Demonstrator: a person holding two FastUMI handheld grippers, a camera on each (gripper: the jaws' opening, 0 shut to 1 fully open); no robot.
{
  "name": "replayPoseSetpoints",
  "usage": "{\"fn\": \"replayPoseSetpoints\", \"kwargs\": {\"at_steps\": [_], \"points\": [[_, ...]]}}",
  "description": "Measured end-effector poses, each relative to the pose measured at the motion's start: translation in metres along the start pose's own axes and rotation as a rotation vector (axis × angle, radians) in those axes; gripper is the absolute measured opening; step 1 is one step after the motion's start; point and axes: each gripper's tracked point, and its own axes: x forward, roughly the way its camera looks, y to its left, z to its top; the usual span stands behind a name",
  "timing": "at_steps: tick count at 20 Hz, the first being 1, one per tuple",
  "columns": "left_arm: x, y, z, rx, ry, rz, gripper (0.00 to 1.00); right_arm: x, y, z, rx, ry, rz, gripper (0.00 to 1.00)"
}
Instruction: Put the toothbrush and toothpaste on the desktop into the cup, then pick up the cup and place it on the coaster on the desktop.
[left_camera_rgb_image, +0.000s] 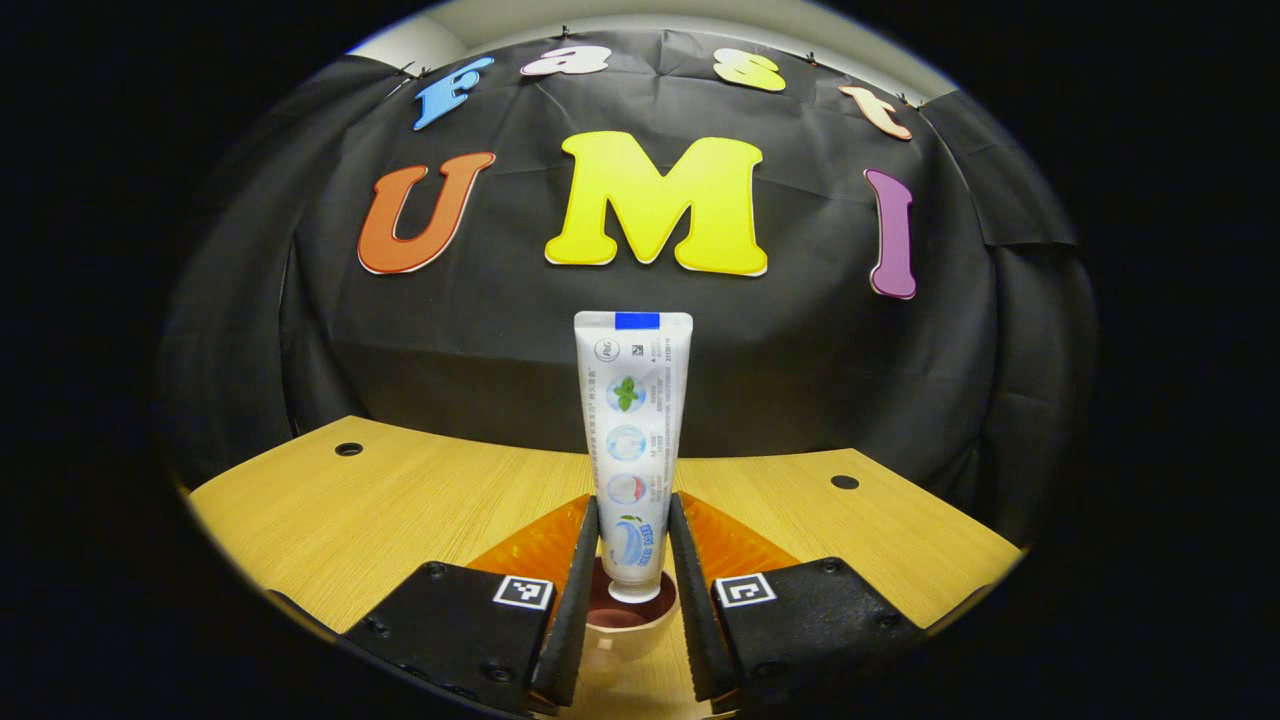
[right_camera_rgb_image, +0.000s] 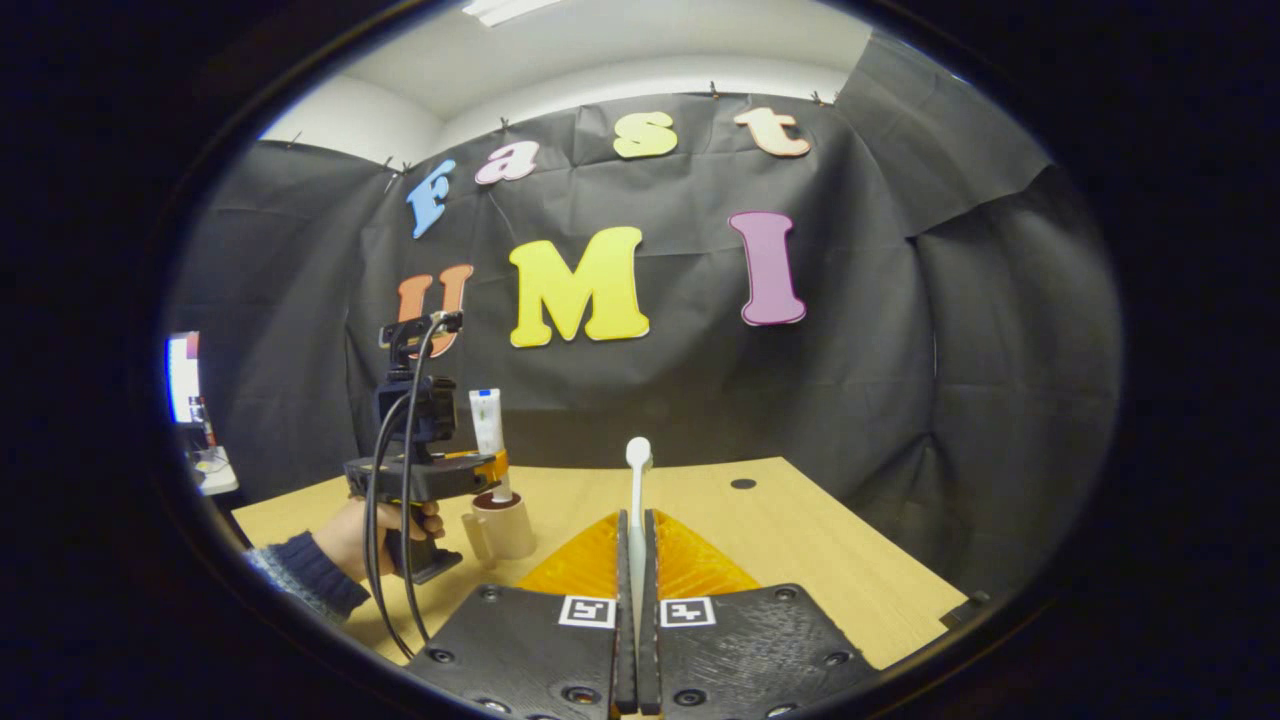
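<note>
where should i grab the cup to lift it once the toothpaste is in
Grip the cup across its round wall, coming in level from the side away from its handle. The toothpaste, upright in the left gripper, stands over the mouth, so a top approach looks blocked.

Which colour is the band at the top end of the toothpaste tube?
Blue, on the white toothpaste tube; the left gripper view shows it best.

My left gripper view sat low over the desk (left_camera_rgb_image: 400, 500), looking straight along its fingers at the booth wall (left_camera_rgb_image: 480, 340), very close on the toothpaste (left_camera_rgb_image: 632, 420) above the cup (left_camera_rgb_image: 630, 625). My right gripper view rode higher and farther back, facing the same wall; both shared that toothpaste, the cup and the desk's far edge.
</note>
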Motion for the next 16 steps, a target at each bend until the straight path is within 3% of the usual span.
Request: {"fn": "replayPoseSetpoints", "kwargs": {"at_steps": [9, 10, 13, 15, 16], "points": [[-0.024, 0.005, 0.022, 0.054, -0.053, 0.028, 0.53, 0.005, 0.002, -0.003, -0.016, 0.0, 0.011, 0.02], [-0.033, 0.006, 0.031, 0.055, -0.076, 0.032, 0.65, 0.008, 0.007, -0.003, -0.018, -0.007, 0.019, 0.02], [-0.065, 0.005, 0.056, 0.05, -0.146, 0.022, 0.88, 0.022, 0.012, -0.007, -0.017, -0.013, 0.024, 0.02], [-0.092, 0.002, 0.074, 0.036, -0.208, 0.002, 0.91, 0.033, 0.018, -0.011, -0.019, -0.002, 0.032, 0.02], [-0.107, 0.003, 0.081, 0.04, -0.234, 0.003, 0.87, 0.039, 0.022, -0.009, -0.016, -0.002, 0.041, 0.0]]}}
